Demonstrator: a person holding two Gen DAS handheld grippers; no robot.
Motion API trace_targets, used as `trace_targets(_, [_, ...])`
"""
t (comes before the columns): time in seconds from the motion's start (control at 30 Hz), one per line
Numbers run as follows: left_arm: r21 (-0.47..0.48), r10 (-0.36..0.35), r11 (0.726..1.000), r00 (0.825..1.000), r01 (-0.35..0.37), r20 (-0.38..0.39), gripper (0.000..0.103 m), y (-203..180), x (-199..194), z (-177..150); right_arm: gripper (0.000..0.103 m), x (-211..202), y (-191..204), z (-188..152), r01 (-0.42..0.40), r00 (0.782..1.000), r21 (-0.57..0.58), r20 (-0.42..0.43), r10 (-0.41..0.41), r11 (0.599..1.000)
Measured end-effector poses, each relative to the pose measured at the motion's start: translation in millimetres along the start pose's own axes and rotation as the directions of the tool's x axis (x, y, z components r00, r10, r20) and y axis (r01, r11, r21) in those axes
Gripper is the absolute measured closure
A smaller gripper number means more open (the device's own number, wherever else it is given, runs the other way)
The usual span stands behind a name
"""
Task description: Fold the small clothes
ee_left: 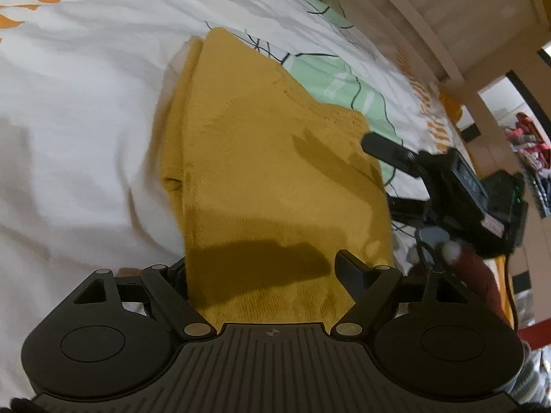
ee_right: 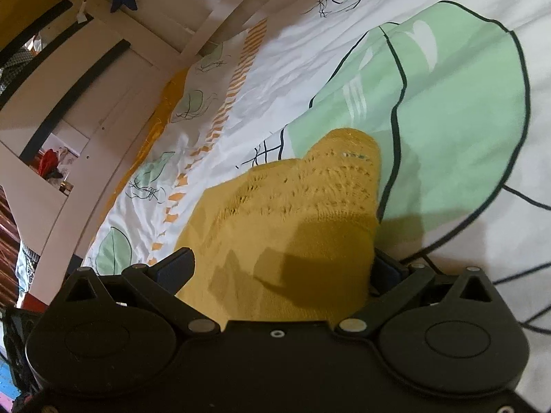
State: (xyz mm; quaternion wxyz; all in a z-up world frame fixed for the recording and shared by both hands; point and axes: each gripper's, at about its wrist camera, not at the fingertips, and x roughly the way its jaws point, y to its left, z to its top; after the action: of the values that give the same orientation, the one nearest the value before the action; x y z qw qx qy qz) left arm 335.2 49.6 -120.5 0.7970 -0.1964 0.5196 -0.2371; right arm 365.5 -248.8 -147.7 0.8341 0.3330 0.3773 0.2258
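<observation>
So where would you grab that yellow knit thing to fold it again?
By the two near corners, one per tongs, coming in low from the near side. The yellow knit lies flat on the bedsheet, its near edge already between the open left tongs and right tongs.

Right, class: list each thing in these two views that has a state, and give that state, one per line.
Left gripper: open, fingers straddling the cloth.
Right gripper: open, fingers straddling the cloth.
Mustard knitted garment: folded in layers, lying on the bed.
Bed cover: spread out, wrinkled.
</observation>
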Motion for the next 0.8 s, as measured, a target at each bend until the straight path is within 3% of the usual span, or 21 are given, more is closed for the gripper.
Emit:
trace_targets(0.17, [-0.007,-0.034,0.999,0.999,0.033,-0.036,0.024,-0.5,-1.5,-1.8,0.0,-1.9,-2.3,-1.3,-0.022,1.0,-0.004,0.001,0.022,1.0])
trace_targets(0.37, [-0.152,-0.163,0.977,0.982,0.147,-0.1,0.024,13.5,3.2,-1.0,0.0,-2.9,-2.3,-1.4,-0.027,1.0,-0.009,-0.002,0.027,1.0])
trace_targets(0.57, [-0.173,-0.171,0.973,0.981,0.154,-0.093,0.025,13.7,10.5,1.1,0.0,-3.0,-3.2,-1.6,-0.031,1.0,-0.007,0.001,0.031,1.0])
trace_targets(0.63, [-0.152,-0.157,0.978,0.984,0.144,-0.081,0.035,11.6,10.4,0.0,0.0,-3.4,-3.2,-1.6,-0.031,1.0,-0.006,0.001,0.031,1.0])
trace_targets(0.7, [-0.141,-0.111,0.985,0.991,0.1,-0.073,0.065,10.0,7.8,-0.9,0.0,-2.6,-2.6,-1.0,-0.031,1.0,-0.01,-0.005,0.031,0.999])
trace_targets(0.8, [-0.146,-0.093,0.986,0.993,0.082,-0.066,0.079,14.6,5.1,0.8,0.009,-3.7,-0.6,0.1,-0.003,1.0,-0.014,-0.014,0.003,1.0])
